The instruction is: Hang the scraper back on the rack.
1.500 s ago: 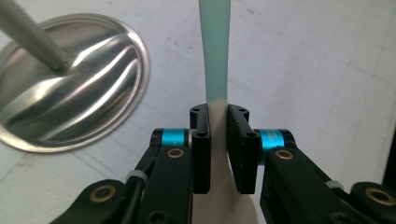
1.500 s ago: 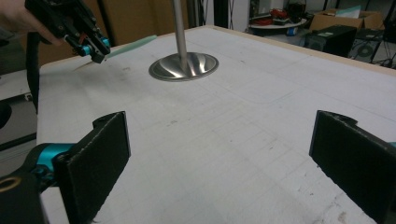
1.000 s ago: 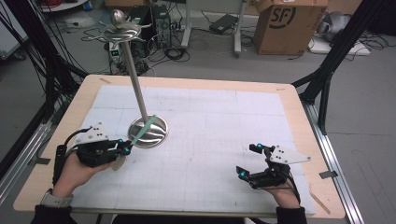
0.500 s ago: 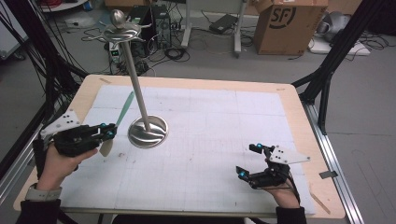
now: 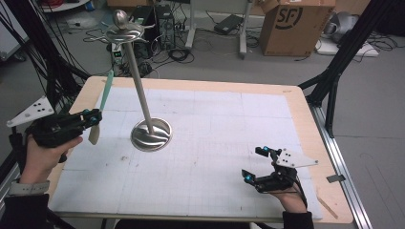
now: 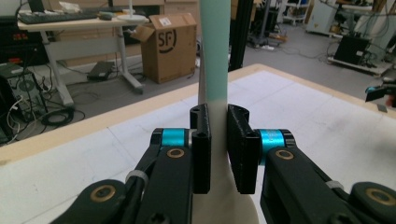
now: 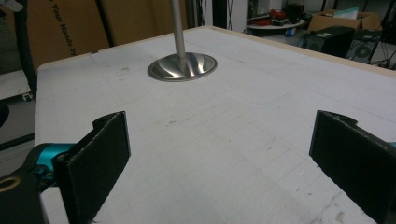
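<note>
You had the left gripper point(image 5: 90, 119) clamped on the spatula point(image 5: 101, 106) at the table's left, right gripper point(image 5: 260, 164) agape near-right; w/ that thin grip it could've swung into the metal stand point(image 5: 143, 102).

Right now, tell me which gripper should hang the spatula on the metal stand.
Left. The left gripper already clamps the mint-green and cream spatula beside the tall steel stand; the right gripper rests open and empty at the table's near edge.

A lab: black camera-rig struts point(image 5: 351, 45), tangled floor cables point(image 5: 179, 50), computers point(image 5: 148, 19) and a cardboard box point(image 5: 291, 26).
</note>
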{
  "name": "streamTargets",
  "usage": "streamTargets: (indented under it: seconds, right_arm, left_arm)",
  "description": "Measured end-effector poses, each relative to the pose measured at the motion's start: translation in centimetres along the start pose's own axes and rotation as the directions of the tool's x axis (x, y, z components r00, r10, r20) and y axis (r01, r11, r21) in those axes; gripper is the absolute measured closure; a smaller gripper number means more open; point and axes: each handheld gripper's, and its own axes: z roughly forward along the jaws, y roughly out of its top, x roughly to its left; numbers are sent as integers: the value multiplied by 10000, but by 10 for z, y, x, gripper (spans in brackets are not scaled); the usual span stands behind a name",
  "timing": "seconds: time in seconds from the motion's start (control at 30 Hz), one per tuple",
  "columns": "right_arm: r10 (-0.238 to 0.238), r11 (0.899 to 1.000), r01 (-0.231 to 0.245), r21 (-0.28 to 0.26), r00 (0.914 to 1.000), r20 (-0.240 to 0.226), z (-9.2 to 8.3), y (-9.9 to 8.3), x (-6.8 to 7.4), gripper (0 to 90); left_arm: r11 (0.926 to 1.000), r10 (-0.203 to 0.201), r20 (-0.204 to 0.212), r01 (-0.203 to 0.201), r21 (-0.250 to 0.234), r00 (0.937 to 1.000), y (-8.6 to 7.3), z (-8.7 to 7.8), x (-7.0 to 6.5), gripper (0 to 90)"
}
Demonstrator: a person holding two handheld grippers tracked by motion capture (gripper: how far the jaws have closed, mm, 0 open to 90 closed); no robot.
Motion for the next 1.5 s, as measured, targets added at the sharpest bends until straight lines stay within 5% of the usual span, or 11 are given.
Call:
streamTargets:
  seconds: [0.73,1.5]
  right_arm:
    - [-69,10000,69,-37,10000,28,0,0,-1,39]
    - [6,10000,-6,-60,10000,4,-4,0,-3,40]
  left_arm:
    - [9916,400,-37,-402,-1233,9992,47,-14,5,803]
    - [9896,132,71,-120,-1432,9999,54,-3,10,803]
